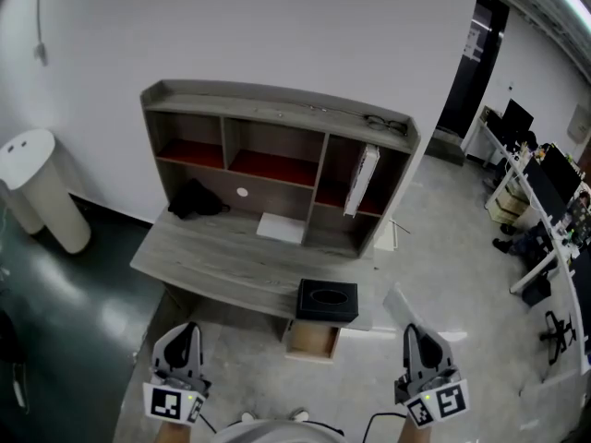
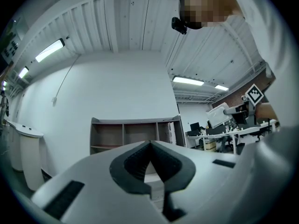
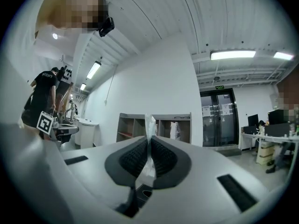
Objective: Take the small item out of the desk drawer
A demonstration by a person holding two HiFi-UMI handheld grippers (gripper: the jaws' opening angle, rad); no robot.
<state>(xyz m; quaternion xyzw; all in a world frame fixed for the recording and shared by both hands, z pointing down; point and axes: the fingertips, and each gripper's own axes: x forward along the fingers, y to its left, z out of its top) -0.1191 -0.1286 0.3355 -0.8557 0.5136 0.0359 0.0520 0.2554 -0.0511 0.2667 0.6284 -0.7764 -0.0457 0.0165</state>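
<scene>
A grey desk (image 1: 222, 258) with a shelf hutch stands against the white wall. Under its front right edge a small wooden drawer (image 1: 312, 341) stands pulled out. My right gripper (image 1: 409, 332) is held low at the right, away from the desk, shut on a small clear plastic packet (image 1: 398, 305) that sticks out past the tips. In the right gripper view the packet (image 3: 150, 124) is pinched between the dark pads of the right gripper (image 3: 149, 141). My left gripper (image 1: 187, 329) hangs at the lower left. In its own view the left gripper (image 2: 150, 143) is shut with nothing in it.
A black box (image 1: 327, 301) sits on the desk's front edge above the drawer. A white sheet (image 1: 281, 227) and a black object (image 1: 196, 198) lie further back, with eyeglasses (image 1: 385, 124) on the hutch top. A white cylindrical bin (image 1: 42, 187) stands at left, office desks (image 1: 536, 192) at right.
</scene>
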